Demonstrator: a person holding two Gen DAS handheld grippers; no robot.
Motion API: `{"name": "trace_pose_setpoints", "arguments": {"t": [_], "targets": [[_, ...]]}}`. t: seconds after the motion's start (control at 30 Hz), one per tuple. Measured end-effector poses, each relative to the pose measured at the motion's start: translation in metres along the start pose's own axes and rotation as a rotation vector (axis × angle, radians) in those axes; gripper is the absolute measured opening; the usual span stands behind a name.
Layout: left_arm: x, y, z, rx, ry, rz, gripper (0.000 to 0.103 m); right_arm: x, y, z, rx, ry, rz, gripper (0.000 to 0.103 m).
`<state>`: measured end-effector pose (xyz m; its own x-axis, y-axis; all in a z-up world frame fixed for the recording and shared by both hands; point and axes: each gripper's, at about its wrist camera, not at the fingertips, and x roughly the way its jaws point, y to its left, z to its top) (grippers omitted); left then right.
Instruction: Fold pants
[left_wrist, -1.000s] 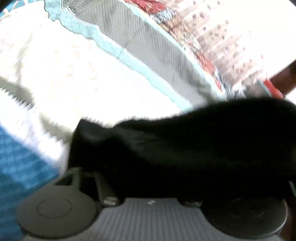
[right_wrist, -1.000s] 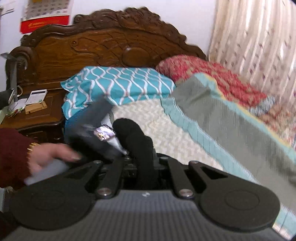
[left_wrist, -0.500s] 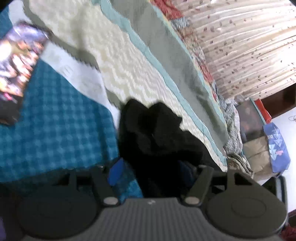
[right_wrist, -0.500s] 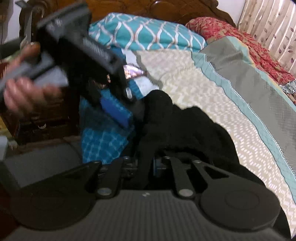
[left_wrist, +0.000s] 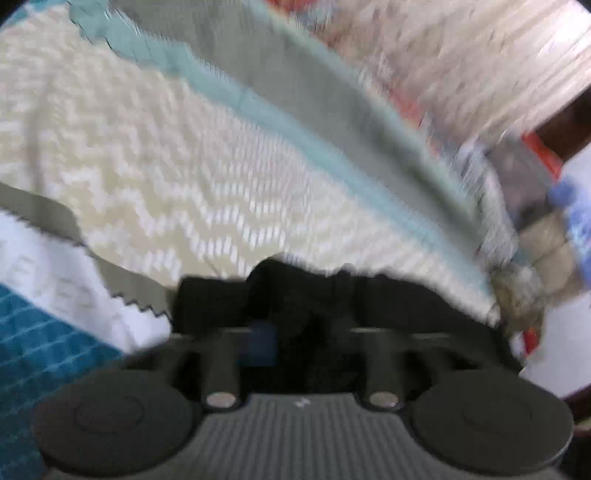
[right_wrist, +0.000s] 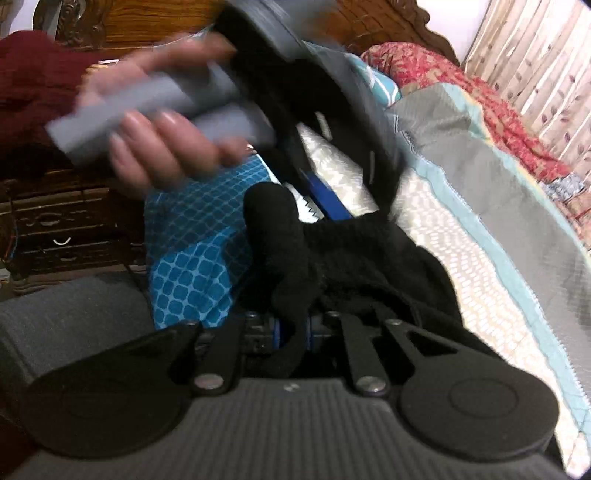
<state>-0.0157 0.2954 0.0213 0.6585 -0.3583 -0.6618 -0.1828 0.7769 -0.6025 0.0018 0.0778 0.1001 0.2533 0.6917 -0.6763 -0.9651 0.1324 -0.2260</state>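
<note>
The black pants (right_wrist: 354, 258) lie bunched on the bed in front of both grippers. My right gripper (right_wrist: 291, 325) is shut on a rolled bunch of the black cloth that sticks up between its fingers. My left gripper (left_wrist: 299, 332) sits low over the pants (left_wrist: 303, 295); its view is blurred and the cloth covers its fingertips. In the right wrist view the left gripper (right_wrist: 332, 199) reaches down to the pants from the upper left, held by a hand (right_wrist: 155, 147).
A cream zigzag bedcover (left_wrist: 177, 155) with a grey and teal border (right_wrist: 491, 177) spreads to the right. A blue checked cloth (right_wrist: 192, 251) lies at the left. A carved wooden headboard (right_wrist: 155, 18), red pillow (right_wrist: 413, 66) and curtains (right_wrist: 535, 55) stand behind.
The left gripper has swung up and over the pants, and its view went blurred. The right gripper keeps its hold and has drawn the cloth closer.
</note>
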Motion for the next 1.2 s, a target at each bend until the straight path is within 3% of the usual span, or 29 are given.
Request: {"name": "trace_pose_setpoints", "arguments": {"t": [0.03,0.13,0.2,0.23,0.27,0.3,0.37,0.43,0.47,0.57,0.67,0.73,0.8,0.9,0.97,1.0,1.07,1.13,1.2], "targets": [[0.003,-0.002,0.004,0.002,-0.007,0.009,0.011,-0.004,0.002,0.002,-0.015,-0.012,-0.016,0.016],[-0.024,-0.007,0.015,0.003,-0.182,0.001,0.01,-0.014,0.008,0.007,-0.061,-0.067,-0.049,0.016],[-0.035,-0.005,0.022,0.003,-0.273,0.037,0.01,-0.004,0.008,0.008,-0.04,-0.045,-0.026,0.025],[-0.032,-0.004,0.023,0.007,-0.276,0.098,0.011,0.005,0.007,0.008,-0.016,-0.012,-0.003,0.03],[-0.024,-0.001,0.022,0.001,-0.248,0.155,0.011,0.016,0.007,0.006,0.0,0.028,0.031,0.045],[-0.017,0.003,0.017,-0.01,-0.213,0.196,0.013,0.025,0.007,0.004,0.009,0.065,0.068,0.051],[-0.017,0.007,0.007,-0.018,-0.196,0.212,0.018,0.024,0.01,0.002,0.017,0.067,0.078,0.051],[-0.032,0.008,-0.002,-0.033,-0.214,0.238,0.047,0.007,0.002,0.004,0.059,0.029,0.141,0.052],[-0.043,0.01,-0.004,-0.04,-0.244,0.252,0.049,-0.005,-0.006,0.004,0.092,0.004,0.166,0.052],[-0.076,0.018,-0.011,-0.107,-0.322,0.206,0.049,-0.043,-0.038,0.001,0.218,-0.09,0.207,0.052],[-0.1,0.007,-0.013,-0.15,-0.37,0.112,0.047,-0.073,-0.072,-0.016,0.387,-0.167,0.17,0.051],[-0.096,-0.018,-0.009,-0.099,-0.367,0.071,0.047,-0.075,-0.096,-0.032,0.532,-0.174,0.134,0.05],[-0.087,-0.042,-0.01,-0.035,-0.34,0.043,0.048,-0.06,-0.119,-0.047,0.685,-0.132,0.098,0.029],[-0.059,-0.074,-0.013,0.035,-0.276,0.01,0.049,-0.027,-0.124,-0.055,0.805,-0.075,0.123,0.024],[-0.04,-0.084,-0.019,0.058,-0.222,0.02,0.047,-0.005,-0.096,-0.046,0.738,-0.014,0.225,0.023],[-0.034,-0.087,-0.024,0.073,-0.203,0.033,0.046,0.004,-0.071,-0.039,0.634,0.026,0.249,0.024],[-0.018,-0.086,-0.033,0.088,-0.169,0.097,0.046,0.011,-0.04,-0.036,0.473,0.059,0.19,0.024],[-0.009,-0.073,-0.038,0.035,-0.127,0.149,0.043,0.003,-0.05,-0.039,0.538,0.028,0.213,0.024],[-0.013,-0.062,-0.042,-0.016,-0.126,0.15,0.043,-0.014,-0.072,-0.048,0.649,-0.027,0.253,0.026]]}}
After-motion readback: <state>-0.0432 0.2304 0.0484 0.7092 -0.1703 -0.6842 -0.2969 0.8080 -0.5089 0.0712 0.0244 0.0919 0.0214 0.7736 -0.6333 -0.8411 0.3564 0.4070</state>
